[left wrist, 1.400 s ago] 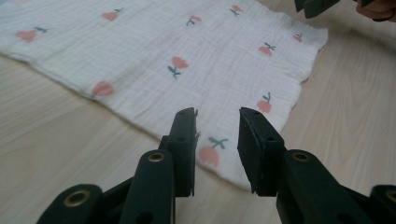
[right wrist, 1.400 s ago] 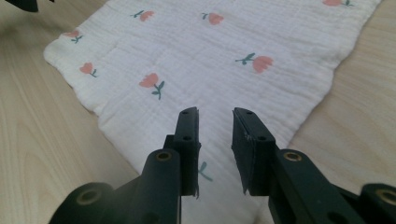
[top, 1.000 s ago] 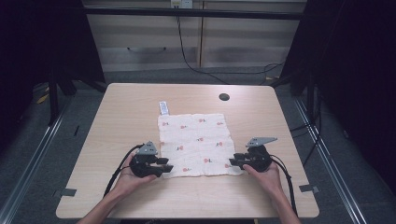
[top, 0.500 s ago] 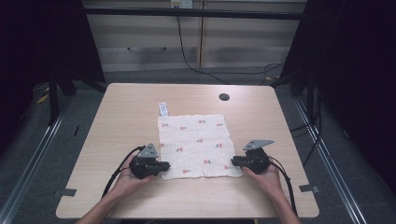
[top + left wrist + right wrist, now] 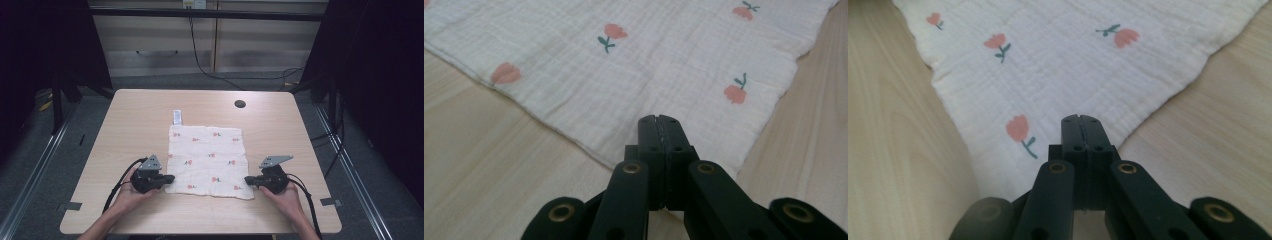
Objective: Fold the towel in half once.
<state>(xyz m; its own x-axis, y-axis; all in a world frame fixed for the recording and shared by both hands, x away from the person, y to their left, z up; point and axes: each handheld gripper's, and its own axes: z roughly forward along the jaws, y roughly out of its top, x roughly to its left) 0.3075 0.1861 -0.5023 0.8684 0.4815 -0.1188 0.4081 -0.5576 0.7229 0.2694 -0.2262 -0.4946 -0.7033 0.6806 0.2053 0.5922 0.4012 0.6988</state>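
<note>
I see the white cloth (image 5: 208,161) with its small red flowers lying flat in the lower middle of the high view, on the pale wooden table (image 5: 130,115). My left gripper (image 5: 169,178) sits at the cloth's lower left corner, my right gripper (image 5: 248,181) at its lower right corner. Both sets of jaws have just been closing and now stand pressed together. In each gripper view the tips lie right over the cloth's corner, but I cannot tell whether fabric is pinched between them.
</note>
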